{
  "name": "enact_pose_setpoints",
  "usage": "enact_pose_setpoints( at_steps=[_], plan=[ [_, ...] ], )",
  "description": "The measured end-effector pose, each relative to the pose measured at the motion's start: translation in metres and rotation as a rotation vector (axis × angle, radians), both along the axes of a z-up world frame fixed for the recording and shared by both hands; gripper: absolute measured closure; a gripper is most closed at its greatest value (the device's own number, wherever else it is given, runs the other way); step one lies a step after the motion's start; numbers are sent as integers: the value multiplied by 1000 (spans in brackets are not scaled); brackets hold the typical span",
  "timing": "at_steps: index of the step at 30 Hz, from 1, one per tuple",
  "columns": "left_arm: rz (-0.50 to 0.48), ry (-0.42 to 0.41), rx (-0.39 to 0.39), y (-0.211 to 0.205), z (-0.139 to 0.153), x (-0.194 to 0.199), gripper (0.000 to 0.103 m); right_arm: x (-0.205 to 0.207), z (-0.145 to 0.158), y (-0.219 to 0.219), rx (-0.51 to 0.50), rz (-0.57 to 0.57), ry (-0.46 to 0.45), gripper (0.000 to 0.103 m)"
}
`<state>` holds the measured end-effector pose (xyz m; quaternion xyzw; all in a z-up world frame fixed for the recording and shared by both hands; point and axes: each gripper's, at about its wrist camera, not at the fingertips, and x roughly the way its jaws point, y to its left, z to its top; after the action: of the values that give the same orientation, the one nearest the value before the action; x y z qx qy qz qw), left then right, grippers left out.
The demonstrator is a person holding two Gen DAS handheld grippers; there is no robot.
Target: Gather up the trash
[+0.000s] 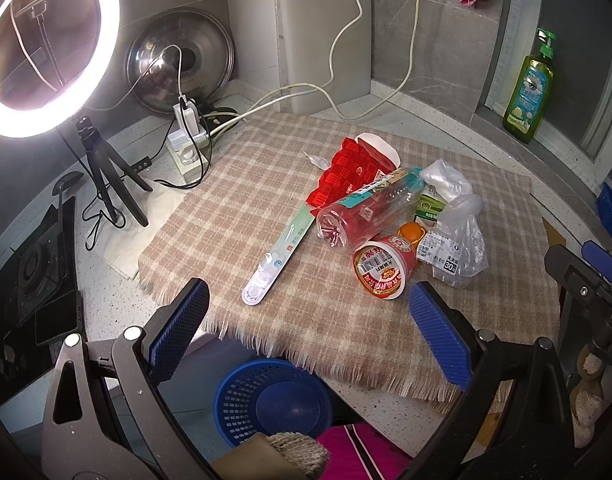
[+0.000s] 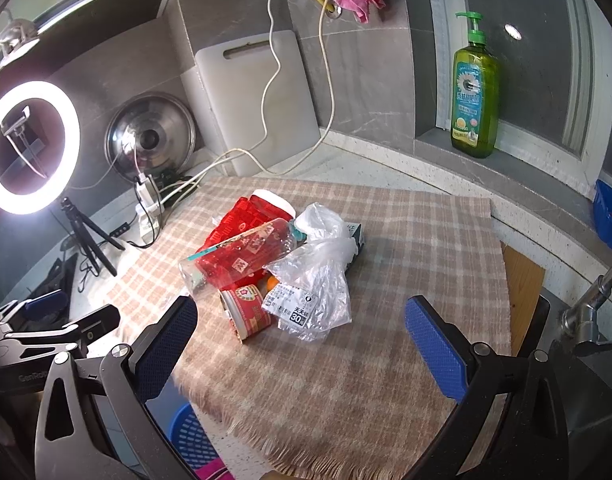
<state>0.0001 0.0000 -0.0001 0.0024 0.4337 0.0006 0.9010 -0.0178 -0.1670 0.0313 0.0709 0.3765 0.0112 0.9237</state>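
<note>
Plainly, much of the trash pile is hidden by its own layers. From my left gripper (image 1: 308, 330), whose two blue-padded fingers stand wide apart and empty, the pile sits around one o'clock on the beige checked cloth (image 1: 242, 184). Going left to right I count one long flat toothbrush package (image 1: 275, 255), one crumpled red wrapper (image 1: 348, 170) partly under one clear plastic bottle lying on its side (image 1: 364, 210), one red-labelled round cup tipped over (image 1: 384, 266), one orange piece (image 1: 411, 232) mostly covered, one small green carton (image 1: 429, 204) barely showing, and one clear plastic bag with a white price label (image 1: 460, 240). One blue slotted basket (image 1: 272, 400) sits at six o'clock below the counter edge, its rim cut off by my fingers.

From my right gripper (image 2: 302, 344), also spread wide and holding nothing, the pile lies at eleven o'clock; the bag covers a dark box I cannot identify. One green pump bottle (image 2: 475, 108) stands at two o'clock on the sill. Print on the labels is too small to read.
</note>
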Motion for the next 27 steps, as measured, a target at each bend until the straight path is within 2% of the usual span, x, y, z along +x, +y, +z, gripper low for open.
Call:
enact_pose_setpoints(
  at_steps=[27],
  plan=[
    [-3,-1,-3,0,0,0,1,-2,-2,1,11,-9,9,1]
  ],
)
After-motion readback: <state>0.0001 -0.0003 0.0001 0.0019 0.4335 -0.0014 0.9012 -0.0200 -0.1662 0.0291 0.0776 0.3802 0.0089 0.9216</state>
